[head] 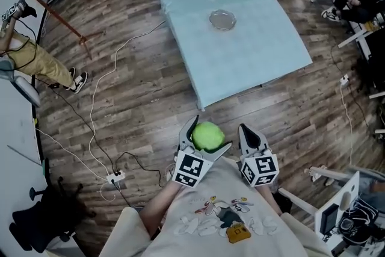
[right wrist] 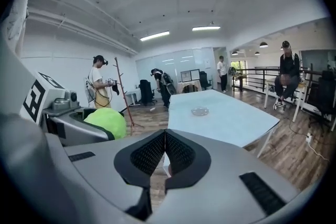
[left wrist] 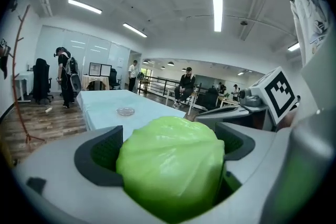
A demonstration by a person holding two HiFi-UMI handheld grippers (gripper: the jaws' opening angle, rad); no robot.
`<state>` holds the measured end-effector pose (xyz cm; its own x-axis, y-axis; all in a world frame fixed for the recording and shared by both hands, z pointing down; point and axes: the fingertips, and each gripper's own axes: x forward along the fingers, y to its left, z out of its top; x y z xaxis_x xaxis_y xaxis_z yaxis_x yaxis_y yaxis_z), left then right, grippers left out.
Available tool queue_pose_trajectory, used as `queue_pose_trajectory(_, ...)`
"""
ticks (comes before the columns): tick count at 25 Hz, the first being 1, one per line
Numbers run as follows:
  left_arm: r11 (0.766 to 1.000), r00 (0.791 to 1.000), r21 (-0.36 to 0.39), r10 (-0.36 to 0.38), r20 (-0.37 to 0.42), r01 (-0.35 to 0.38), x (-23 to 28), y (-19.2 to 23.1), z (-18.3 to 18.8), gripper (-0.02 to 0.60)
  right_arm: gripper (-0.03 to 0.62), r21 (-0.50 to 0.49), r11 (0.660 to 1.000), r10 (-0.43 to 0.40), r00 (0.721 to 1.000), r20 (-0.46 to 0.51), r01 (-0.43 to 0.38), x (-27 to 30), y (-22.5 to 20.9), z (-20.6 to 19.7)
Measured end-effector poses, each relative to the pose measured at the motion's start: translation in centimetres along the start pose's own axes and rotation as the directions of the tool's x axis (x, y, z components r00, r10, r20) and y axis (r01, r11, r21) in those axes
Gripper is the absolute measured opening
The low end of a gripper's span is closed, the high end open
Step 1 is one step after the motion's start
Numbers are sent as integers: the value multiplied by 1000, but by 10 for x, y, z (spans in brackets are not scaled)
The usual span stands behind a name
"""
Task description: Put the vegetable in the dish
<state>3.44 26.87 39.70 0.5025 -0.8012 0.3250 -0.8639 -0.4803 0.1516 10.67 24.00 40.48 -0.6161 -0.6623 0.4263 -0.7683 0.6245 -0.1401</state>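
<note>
cabbage, round and glossy pale green, sits clamped in left tool (right tool closed, empty).

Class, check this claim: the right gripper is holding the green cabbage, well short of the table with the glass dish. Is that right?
No. The left gripper holds the green cabbage, as the left gripper view shows; the right gripper is shut on nothing. The rest stands: it is well short of the table with the glass dish.
</note>
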Motion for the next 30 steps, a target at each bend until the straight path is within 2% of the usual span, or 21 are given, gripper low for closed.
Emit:
queue_pose_trajectory(2,1000,1000,-3,-8,15,8,-7,21,3,552,18,0,1000,-13,1000,4,13,17,11,4)
queue_pose_trajectory(5,998,999,-53,-17,29,19,-8,47,3,552,18,-46,999,6,1000,-20,-7,35,30,6)
queue_pose_trajectory(9,997,999,-77,-28,36,31,-4,55,6,552,18,-109,994,12,999,-50,-17,41,39,10)
queue_pose_trajectory(12,994,998,-110,3,56,3,-3,67,7,552,18,-98,995,10,999,-38,-13,53,35,22)
queue_pose_trajectory(15,991,999,-131,13,45,-7,0,75,5,552,18,-88,996,9,999,-32,-12,64,34,25)
queue_pose_trajectory(19,997,1000,-80,10,23,-8,11,79,9,552,18,-57,998,-2,1000,-28,0,80,19,26)
queue_pose_trajectory(25,996,998,-63,61,-13,-62,41,107,20,552,18,-59,997,56,998,-14,-57,118,-2,46)
queue_pose_trajectory(30,987,993,-105,117,-25,-119,85,133,40,552,18,-46,997,69,998,-4,-69,144,-45,71)
